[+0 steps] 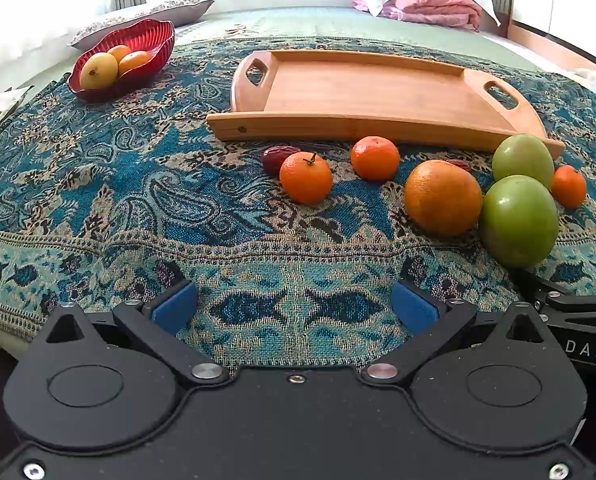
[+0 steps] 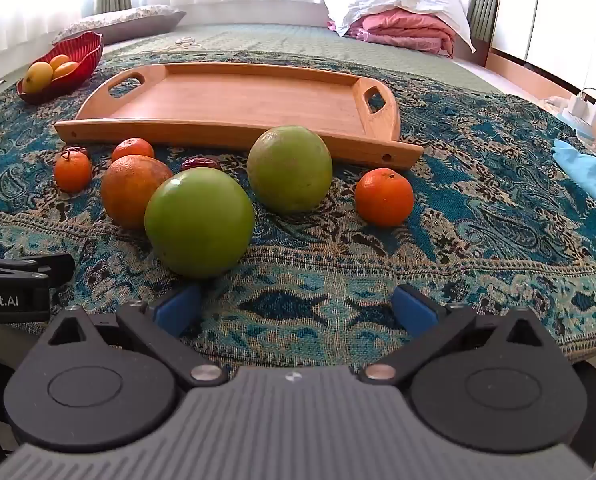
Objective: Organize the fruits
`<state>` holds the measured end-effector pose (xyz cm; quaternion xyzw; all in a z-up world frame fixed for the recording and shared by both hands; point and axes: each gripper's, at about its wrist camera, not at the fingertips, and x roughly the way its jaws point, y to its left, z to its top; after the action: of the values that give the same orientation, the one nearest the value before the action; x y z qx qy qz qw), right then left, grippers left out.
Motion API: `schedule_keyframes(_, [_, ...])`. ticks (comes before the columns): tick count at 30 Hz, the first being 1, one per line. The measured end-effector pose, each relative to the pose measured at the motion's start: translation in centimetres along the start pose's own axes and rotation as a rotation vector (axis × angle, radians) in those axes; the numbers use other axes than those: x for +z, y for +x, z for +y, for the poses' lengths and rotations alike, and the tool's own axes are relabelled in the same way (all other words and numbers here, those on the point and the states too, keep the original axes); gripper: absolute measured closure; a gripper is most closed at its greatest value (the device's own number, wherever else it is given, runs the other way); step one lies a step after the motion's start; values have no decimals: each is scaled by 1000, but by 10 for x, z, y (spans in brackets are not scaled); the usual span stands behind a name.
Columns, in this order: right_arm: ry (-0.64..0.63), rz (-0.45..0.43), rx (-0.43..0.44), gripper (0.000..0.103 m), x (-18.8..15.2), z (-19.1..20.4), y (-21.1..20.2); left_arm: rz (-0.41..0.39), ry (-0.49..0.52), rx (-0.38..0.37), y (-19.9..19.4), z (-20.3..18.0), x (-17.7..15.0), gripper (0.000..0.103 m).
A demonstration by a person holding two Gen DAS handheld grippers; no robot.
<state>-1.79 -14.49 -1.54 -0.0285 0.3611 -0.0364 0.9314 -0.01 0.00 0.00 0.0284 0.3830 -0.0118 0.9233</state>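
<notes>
An empty wooden tray (image 1: 362,92) (image 2: 234,100) lies on the patterned cloth. In front of it rest two green fruits (image 2: 199,224) (image 2: 290,168), a large orange (image 2: 132,190) (image 1: 442,198), three small tangerines (image 1: 306,178) (image 1: 375,159) (image 2: 384,197) and two dark red dates (image 1: 276,157) (image 2: 200,163). My left gripper (image 1: 294,308) is open over bare cloth, short of the fruit. My right gripper (image 2: 296,310) is open too, its left pad just below the nearer green fruit, nothing between the pads.
A red shell-shaped bowl (image 1: 138,46) (image 2: 80,56) with a yellow fruit and two oranges sits at the back left. A light blue cloth (image 2: 590,172) and white chargers (image 2: 582,110) lie at the right edge. Pillows and folded bedding (image 2: 402,28) are behind.
</notes>
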Motion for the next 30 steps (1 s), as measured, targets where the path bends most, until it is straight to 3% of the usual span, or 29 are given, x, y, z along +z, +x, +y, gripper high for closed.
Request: schedule_keyframes(30, [-1,-1,0,0,-1,0,0,11,-3,-2,-2,0,1,0])
